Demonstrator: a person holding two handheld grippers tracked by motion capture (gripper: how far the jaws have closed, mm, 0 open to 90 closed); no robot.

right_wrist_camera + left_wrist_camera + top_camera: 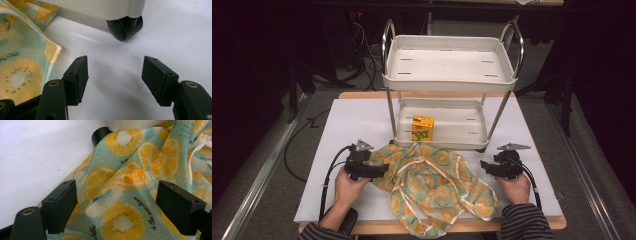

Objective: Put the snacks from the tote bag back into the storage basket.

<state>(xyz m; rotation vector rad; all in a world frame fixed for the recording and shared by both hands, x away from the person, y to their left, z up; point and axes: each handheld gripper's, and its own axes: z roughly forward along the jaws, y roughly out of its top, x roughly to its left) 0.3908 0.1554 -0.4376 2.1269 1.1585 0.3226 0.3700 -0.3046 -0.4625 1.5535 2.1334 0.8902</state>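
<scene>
the lemon-print cloth [437, 187] lies crumpled at lower centre of the high view, in front of the white cart [450, 77]. the left gripper [379, 170] has its jaws wide over the cloth's left edge. the right gripper [484, 165] sits just right of the cloth, jaws wide over bare table [532, 145].
</scene>
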